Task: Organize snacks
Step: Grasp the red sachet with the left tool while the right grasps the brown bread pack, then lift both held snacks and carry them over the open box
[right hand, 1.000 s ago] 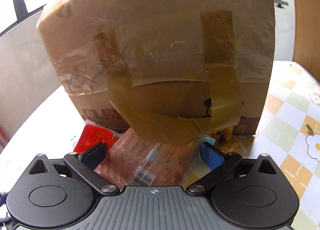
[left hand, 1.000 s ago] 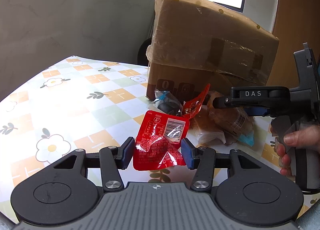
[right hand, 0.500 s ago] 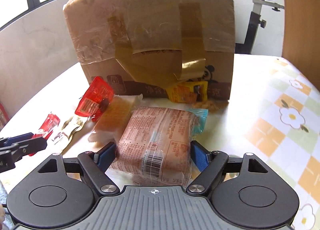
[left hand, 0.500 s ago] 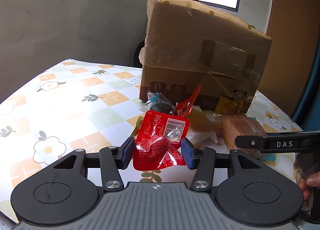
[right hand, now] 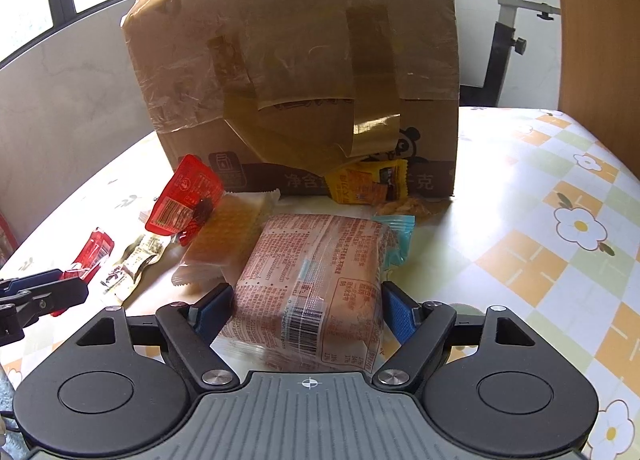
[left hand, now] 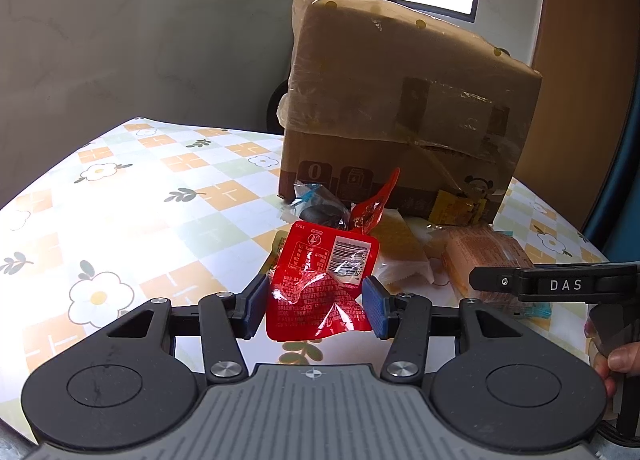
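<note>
My left gripper (left hand: 316,306) is shut on a red snack packet (left hand: 320,284), held just above the table. My right gripper (right hand: 308,310) is shut on a large orange-pink snack pack (right hand: 316,280) with a barcode; the pack also shows in the left wrist view (left hand: 484,260). Loose snacks lie in front of a taped cardboard box (right hand: 304,72): an upright red packet (right hand: 184,196), a pale wafer pack (right hand: 224,236), a yellow packet (right hand: 368,180) and a small silvery sachet (right hand: 132,264). The left gripper shows at the left edge of the right wrist view (right hand: 36,296).
The table has a flowered checked cloth (left hand: 120,220). The cardboard box (left hand: 400,108) stands at the back. A dark round snack in clear wrap (left hand: 320,212) lies by the box's left corner. A wooden panel (right hand: 600,40) stands at the right.
My right gripper has drawn back from the box with the orange-pink pack in it. My left gripper keeps its hold on the red packet and has barely moved.
</note>
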The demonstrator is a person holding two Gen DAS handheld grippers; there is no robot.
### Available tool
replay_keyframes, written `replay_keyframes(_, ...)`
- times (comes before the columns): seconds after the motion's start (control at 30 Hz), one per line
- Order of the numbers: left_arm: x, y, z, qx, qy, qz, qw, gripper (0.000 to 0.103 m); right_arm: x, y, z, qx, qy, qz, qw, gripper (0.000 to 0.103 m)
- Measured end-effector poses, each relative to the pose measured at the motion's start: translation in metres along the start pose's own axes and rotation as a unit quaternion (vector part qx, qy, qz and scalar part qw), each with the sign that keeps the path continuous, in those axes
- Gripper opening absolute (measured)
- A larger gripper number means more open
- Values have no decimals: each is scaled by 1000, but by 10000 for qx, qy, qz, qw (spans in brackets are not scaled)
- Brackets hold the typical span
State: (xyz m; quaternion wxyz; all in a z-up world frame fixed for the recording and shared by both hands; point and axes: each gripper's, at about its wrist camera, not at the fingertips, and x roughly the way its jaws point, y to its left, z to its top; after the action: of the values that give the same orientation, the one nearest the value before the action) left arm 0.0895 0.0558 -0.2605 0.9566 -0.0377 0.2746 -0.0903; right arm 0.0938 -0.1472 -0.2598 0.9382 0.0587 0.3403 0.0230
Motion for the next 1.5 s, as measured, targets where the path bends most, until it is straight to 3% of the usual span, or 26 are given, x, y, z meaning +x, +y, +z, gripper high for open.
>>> replay_keyframes(0.43,-18,-11,5,230,-172,-82,9996,53,-30,-12,-1,222,4,45,9997,72)
replay_keyframes(0.7,-31,-23,19,401,-381,-127,9984,53,-66,-27,-4,434,-428,177,9980,71)
replay_keyframes(0.9,-46,-21,40,277,-639,-194,9974,53,-102,-27,11,170,-1039,292,9940,71)
replay_keyframes(1.1,-56,-26,80,244,-1047,-305,9937,53,-133,-32,55,24,-1672,414,9850,71)
replay_keyframes(1.27,-57,-41,132,421,-1495,-488,9867,54,-146,-36,113,-260,-2048,519,9771,71)
replay_keyframes(1.37,-46,-49,165,455,-1605,-654,9838,54,-136,-39,151,-394,-2137,557,9745,71)
replay_keyframes(1.43,-32,-54,187,430,-1603,-757,9832,44,-121,-38,175,-601,-2133,550,9736,71)
replay_keyframes(1.5,-15,-58,205,414,-1597,-821,9829,44,-101,-34,198,-857,-2093,446,9731,71)
